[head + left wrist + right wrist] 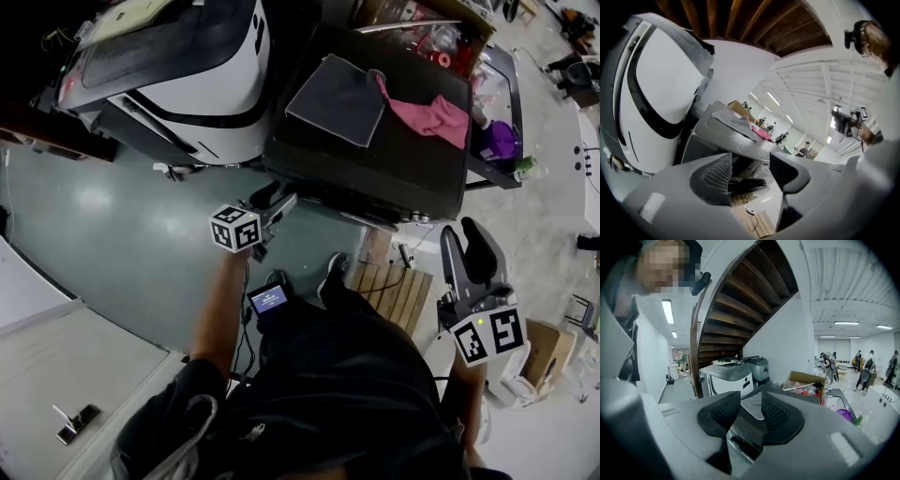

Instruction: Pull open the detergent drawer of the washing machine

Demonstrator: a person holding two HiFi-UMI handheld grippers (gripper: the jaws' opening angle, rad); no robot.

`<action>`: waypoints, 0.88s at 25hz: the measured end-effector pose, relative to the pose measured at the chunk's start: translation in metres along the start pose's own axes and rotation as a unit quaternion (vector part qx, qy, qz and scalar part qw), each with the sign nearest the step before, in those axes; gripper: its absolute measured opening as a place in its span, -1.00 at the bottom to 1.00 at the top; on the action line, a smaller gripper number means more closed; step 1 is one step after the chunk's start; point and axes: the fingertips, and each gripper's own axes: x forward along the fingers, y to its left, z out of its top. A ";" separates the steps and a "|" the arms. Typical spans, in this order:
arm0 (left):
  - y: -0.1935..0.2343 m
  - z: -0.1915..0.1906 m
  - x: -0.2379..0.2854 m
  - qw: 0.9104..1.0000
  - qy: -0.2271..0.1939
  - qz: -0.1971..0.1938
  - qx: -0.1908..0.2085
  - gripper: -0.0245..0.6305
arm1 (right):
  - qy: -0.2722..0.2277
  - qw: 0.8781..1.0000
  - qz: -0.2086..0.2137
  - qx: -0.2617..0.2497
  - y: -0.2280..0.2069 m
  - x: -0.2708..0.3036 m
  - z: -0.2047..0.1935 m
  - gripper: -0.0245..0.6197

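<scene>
The dark washing machine [412,164] stands in front of me, with a grey cloth [339,98] and a pink cloth [431,117] on its top. My left gripper [279,204] is at the upper left corner of the machine's front. Its jaws stand open. In the left gripper view a dark flat drawer front [746,185] lies in the gap of the left gripper [751,171]; the pads do not press on it. My right gripper [469,248] hangs off the machine's right front corner, open and empty. The right gripper view shows the right gripper [751,409] aimed at the machine [740,439].
A big white appliance with a black band [187,84] stands left of the washer. A wooden pallet [398,292] lies on the floor by my feet. A cardboard box of goods [427,33] and a purple container [500,141] are behind and right. A wooden staircase [736,301] rises overhead.
</scene>
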 end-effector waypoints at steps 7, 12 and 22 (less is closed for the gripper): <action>0.050 -0.057 0.051 0.997 0.016 0.001 -0.082 0.01 | 0.038 0.999 -0.001 -0.001 -0.015 0.010 -0.020 -0.55; 0.068 -0.079 0.080 0.991 -0.004 -0.019 -0.132 0.11 | 0.058 0.998 -0.009 0.000 -0.028 0.010 -0.034 -0.54; 0.057 -0.053 0.102 0.954 -0.142 -0.141 -0.222 0.37 | 0.107 0.994 -0.018 0.009 -0.043 0.010 -0.072 -0.55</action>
